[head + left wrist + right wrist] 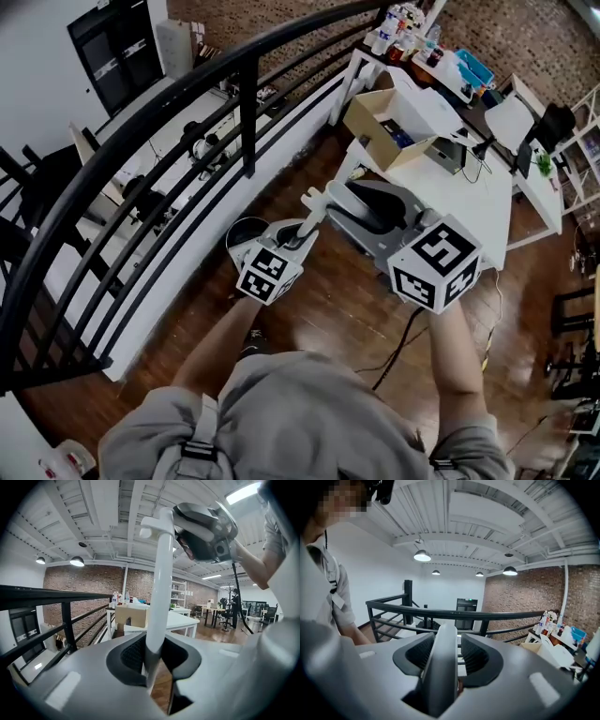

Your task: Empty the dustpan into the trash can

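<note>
Dustpan [367,208], a grey plastic scoop on a white stick handle [310,212], hangs in the air in the head view at 2 o'clock from the left gripper [299,235]. The right gripper [401,228] is at its 4 o'clock edge. A round, dark-mouthed trash can [242,232] sits at the left gripper's 9 o'clock, partly hidden.

Left gripper view: jaws clenched on the handle, scoop up at 1 o'clock.

Right gripper view: jaws slack around the scoop's grey rim, a sliver of gap beside it.

With only one firm hold, the scoop may twist and spill onto the brown wooden floor [337,309], short of the can.
</note>
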Motion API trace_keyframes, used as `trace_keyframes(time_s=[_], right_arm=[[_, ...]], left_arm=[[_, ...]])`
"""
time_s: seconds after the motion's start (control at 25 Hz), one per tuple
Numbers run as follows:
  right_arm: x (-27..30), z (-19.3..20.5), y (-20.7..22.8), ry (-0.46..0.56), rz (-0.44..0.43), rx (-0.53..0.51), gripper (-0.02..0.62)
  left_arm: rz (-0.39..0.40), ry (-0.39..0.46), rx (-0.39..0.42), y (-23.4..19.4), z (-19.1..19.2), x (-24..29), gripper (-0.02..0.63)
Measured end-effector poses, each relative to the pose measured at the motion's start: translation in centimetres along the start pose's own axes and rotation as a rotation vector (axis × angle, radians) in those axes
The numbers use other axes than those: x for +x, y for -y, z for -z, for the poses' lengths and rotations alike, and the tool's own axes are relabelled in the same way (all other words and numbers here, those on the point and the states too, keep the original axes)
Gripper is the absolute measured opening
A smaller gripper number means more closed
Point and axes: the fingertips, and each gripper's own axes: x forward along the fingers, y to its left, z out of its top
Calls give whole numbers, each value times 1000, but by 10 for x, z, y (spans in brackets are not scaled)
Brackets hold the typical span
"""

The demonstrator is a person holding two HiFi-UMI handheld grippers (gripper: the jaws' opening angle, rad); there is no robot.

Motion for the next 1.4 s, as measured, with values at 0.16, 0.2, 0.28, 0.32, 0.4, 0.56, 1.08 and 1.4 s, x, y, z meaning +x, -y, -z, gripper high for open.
trace_keyframes(time_s=[0.16, 0.2, 0.28, 0.32, 0.4, 0.56, 1.08, 1.4], right_arm=[[-8, -24, 19, 109, 47, 42, 176], [-9, -28, 22, 128, 62, 48, 176], [-11, -32, 28, 159, 88, 64, 186], [-12, -33, 30, 174, 98, 73, 193], [-13, -36, 35, 201, 115, 91, 193], [-15, -48, 49, 291, 167, 135, 218], [15, -38, 103, 405, 302, 295, 155], [64, -31, 161, 425, 181, 330, 151]], left_arm=[[3, 13, -29, -29, -12, 3, 69], [4, 18, -42, -36, -13, 3, 69], [7, 26, -69, -48, -15, 1, 69], [11, 30, -80, -53, -16, 0, 69], [16, 40, -101, -63, -19, -1, 69], [2, 61, -149, -92, -27, -6, 69], [-121, 121, -275, -210, -42, -22, 61], [-279, 126, -376, -308, -41, -6, 54]])
